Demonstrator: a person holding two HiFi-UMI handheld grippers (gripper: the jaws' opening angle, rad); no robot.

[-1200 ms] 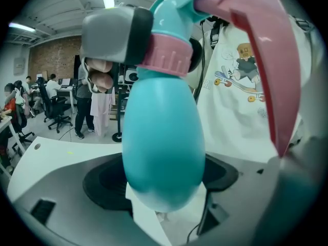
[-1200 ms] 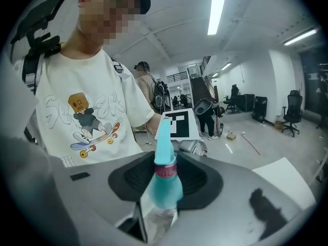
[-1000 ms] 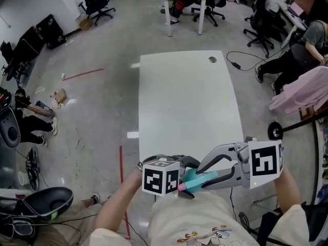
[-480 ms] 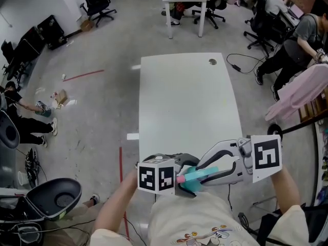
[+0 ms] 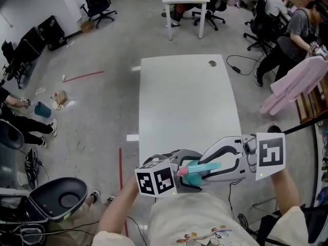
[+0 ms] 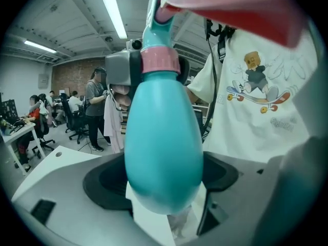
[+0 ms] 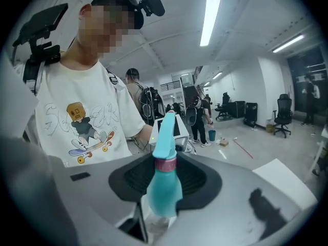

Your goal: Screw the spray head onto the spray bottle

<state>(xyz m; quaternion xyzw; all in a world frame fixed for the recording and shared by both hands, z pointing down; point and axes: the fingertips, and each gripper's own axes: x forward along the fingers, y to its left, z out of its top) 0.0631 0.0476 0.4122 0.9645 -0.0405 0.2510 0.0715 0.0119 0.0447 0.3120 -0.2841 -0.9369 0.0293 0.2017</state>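
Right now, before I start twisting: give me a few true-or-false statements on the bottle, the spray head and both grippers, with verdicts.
1. The spray bottle stands on the table. False: it is held up, off the table.
2. The left gripper has its jaws on the bottle's wide body. True.
3. The right gripper is empty. False: the bottle stands between its jaws.
4. A pink collar sits at the bottle's neck, under the teal spray head. True.

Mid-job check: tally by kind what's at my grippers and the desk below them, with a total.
spray bottle: 1
spray head: 1
grippers: 2, the left gripper and the right gripper
table: 1
Total: 5
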